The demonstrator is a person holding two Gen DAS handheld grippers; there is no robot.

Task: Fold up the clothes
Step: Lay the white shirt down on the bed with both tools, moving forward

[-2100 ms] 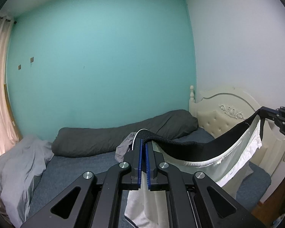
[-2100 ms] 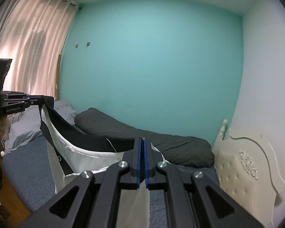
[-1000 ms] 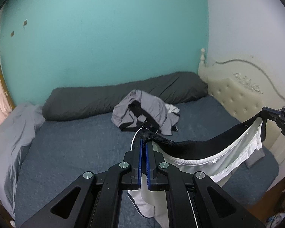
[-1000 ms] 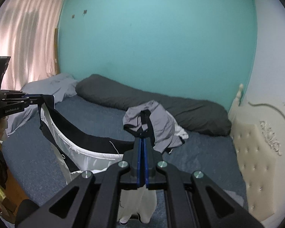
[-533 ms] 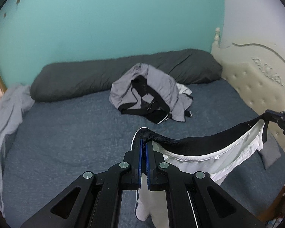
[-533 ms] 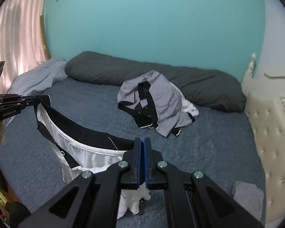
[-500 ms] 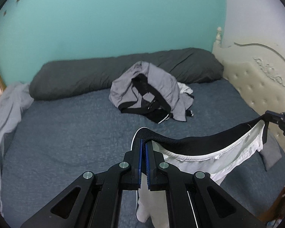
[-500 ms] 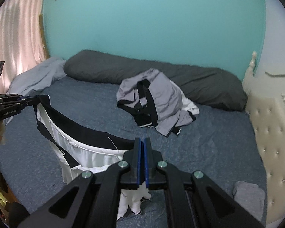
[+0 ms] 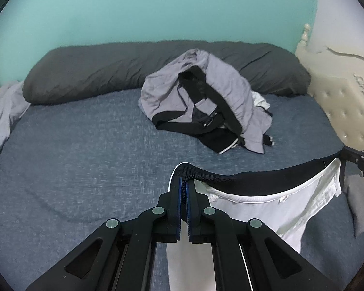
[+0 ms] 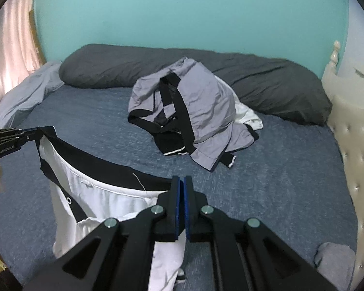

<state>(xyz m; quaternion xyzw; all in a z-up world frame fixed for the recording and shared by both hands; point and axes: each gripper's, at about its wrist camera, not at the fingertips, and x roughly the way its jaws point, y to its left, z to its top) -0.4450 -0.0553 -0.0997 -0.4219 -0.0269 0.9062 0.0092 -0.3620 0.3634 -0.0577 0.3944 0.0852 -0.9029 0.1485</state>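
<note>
Left wrist view showed the left gripper (image 9: 184, 181) pinched shut on one end of the black waistband of a pair of white shorts (image 9: 274, 208), with the right gripper (image 9: 351, 156) clamped on the other end at the far right of the frame. From the right wrist view, the right gripper (image 10: 182, 181) had its fingers closed on the band, which sagged in a curve toward the left gripper (image 10: 34, 132). The shorts hung in the air over the near part of the bed (image 10: 291, 181), legs dangling below. A loose heap of grey and black clothes (image 10: 194, 116) lay farther back, in front of a long dark bolster (image 10: 267, 82). To do this step well, it seemed wise to draw the two ends apart until the band ran straight, keep both ends level, and lower the shorts onto the bare blue cover clear of the heap, so the legs landed flat and without creases.
</note>
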